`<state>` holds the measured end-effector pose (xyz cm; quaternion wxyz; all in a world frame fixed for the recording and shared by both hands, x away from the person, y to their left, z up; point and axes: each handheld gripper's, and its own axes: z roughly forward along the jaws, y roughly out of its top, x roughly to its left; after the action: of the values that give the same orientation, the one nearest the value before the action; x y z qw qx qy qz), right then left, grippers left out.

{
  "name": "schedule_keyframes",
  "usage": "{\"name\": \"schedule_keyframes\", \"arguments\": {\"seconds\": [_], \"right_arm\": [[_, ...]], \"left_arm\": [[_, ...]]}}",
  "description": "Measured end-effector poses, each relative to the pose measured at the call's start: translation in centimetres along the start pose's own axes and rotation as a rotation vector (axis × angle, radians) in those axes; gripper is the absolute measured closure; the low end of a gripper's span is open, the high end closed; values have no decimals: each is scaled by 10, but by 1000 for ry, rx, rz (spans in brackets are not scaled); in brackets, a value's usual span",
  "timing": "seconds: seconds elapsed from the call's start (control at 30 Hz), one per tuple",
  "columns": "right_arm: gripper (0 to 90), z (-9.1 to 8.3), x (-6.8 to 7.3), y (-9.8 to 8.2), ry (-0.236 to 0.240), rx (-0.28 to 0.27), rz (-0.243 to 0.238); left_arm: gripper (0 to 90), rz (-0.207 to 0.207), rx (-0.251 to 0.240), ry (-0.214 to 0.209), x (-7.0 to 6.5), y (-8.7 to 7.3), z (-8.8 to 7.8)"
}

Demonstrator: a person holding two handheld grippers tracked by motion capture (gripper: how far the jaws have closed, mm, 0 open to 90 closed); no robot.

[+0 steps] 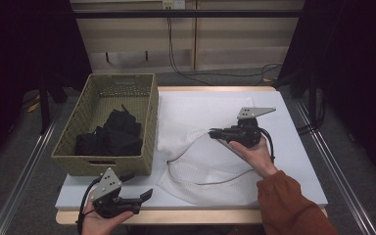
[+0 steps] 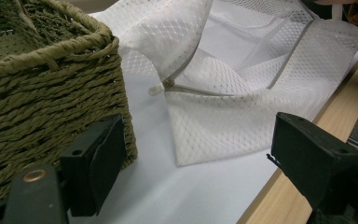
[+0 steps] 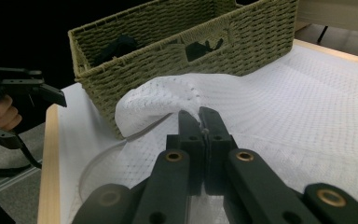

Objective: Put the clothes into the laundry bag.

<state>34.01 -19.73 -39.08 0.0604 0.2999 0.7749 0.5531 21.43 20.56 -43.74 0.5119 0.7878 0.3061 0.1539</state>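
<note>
A white mesh laundry bag (image 1: 200,164) lies spread on the white table pad, its zipper pull (image 2: 161,87) near the basket's corner. My right gripper (image 1: 211,132) is shut on a fold of the bag's mesh (image 3: 158,100) and holds it raised a little above the pad; its jaws are pressed together on the fabric (image 3: 199,116). My left gripper (image 1: 138,186) hovers at the table's front left corner, open with nothing between its jaws (image 2: 196,140), pointing toward the bag (image 2: 223,112).
A green woven basket (image 1: 147,112) stands at the table's left with black clothes (image 1: 110,134) inside; its corner (image 2: 51,93) is close beside my left jaw. The wooden table edge (image 2: 307,126) runs along the front. Cables and a cabinet lie beyond the table.
</note>
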Motion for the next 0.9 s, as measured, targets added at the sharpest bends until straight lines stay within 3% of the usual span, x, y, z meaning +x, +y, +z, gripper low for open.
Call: {"name": "schedule_keyframes", "arguments": {"seconds": [0.17,0.2,0.47,0.9], "right_arm": [[892,3,-1,-4,7,14,3],[892,4,-1,-5,7,20,2],[892,2,-1,-6,8,26,6],[892,3,0,-6,6,30,-2]], "left_arm": [[189,-2,-20,-3,0,2,-3],[197,6,-15,13,1,4,-6],[233,-11,-71,40,16,18,-25],[186,-25,-43,84,48,42,-34]]}}
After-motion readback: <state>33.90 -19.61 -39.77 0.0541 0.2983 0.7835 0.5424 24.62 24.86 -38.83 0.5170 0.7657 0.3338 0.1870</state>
